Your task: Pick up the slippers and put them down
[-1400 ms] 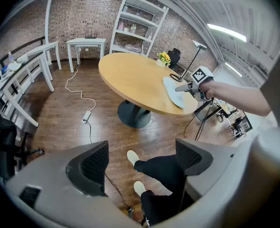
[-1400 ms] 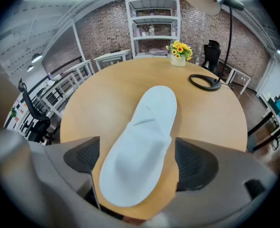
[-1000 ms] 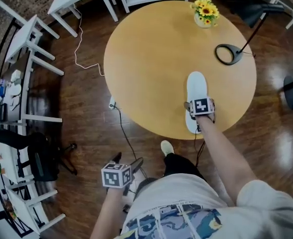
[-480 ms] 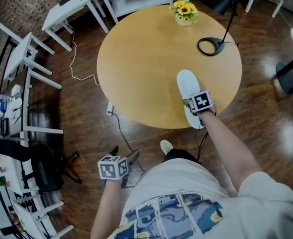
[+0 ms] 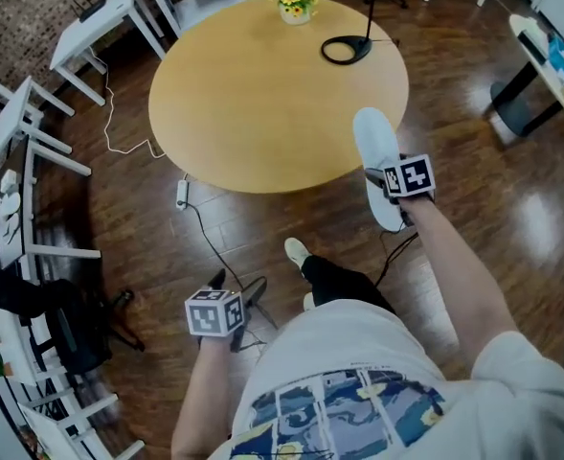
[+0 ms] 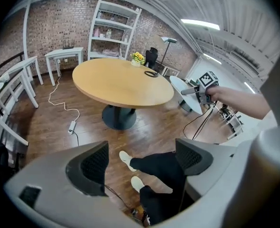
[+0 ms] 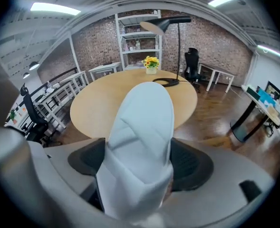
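A white slipper (image 5: 377,161) (image 7: 142,141) (image 6: 187,95) hangs in the air off the near right side of the round wooden table (image 5: 262,84), over the floor. My right gripper (image 5: 394,192) (image 7: 140,163) is shut on its heel end, toe pointing away from me. My left gripper (image 5: 236,307) (image 6: 140,161) is low on the left, above the floor near the person's legs, open with nothing between its fingers. Only this one slipper is in view.
A vase of yellow flowers (image 5: 294,0) and a black desk lamp base (image 5: 347,50) stand at the table's far side. White desks and shelves (image 5: 90,22) line the left and back. A cable (image 5: 205,238) runs over the wooden floor. The person's white-shod feet (image 5: 297,253) stand below.
The right gripper has lifted the slipper off the table and drawn it back to the right, clear of the table edge. The head view has shifted, so the table lies farther away. The left gripper stays low.
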`<state>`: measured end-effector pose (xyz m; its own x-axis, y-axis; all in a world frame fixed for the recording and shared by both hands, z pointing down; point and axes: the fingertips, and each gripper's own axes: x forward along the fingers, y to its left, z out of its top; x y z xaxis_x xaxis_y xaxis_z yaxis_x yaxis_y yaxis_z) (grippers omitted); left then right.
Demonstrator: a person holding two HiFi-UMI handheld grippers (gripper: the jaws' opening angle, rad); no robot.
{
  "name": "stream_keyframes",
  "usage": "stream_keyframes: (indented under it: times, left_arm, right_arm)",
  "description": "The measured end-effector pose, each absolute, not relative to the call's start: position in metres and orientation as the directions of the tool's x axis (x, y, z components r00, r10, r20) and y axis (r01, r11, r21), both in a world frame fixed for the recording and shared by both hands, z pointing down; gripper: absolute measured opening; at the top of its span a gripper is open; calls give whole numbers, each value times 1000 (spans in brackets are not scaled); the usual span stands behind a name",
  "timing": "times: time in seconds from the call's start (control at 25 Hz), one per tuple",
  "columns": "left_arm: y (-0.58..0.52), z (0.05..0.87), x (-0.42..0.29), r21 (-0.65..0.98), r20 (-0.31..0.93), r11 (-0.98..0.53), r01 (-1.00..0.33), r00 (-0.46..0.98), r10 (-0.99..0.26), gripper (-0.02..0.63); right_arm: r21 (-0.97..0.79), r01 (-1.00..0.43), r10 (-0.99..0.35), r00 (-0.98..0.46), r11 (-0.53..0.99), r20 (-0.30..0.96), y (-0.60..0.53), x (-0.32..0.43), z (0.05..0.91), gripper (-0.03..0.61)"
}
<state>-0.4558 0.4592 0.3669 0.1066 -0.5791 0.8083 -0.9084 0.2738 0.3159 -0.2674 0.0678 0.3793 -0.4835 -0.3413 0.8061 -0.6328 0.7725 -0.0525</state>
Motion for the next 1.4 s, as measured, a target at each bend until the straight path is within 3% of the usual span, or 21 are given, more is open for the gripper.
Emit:
stream_keyframes:
  times: [0.32,0.72,1.04,1.4]
  left_arm:
    - [411,377,-359,323,816,101,-941,223,-533,440]
    - [197,410,-197,307,861,-128,-943,333,-384,440]
    - [24,543,4,352,889,-302,-886,417,-187,440]
    - [-35,747,120,440,873,-354,-825,485,-47,440]
  right_arm:
    - [-21,-755,-408,-377,655,832,60,-72,381,447]
    - [-81,-856,-381,-310,511,871,-71,126,471,448]
    - [-111,-907,-309,-251,407,917,-192,289,698,448]
    - [-152,-932,-289,-253,328,923,-240,341,1020,448]
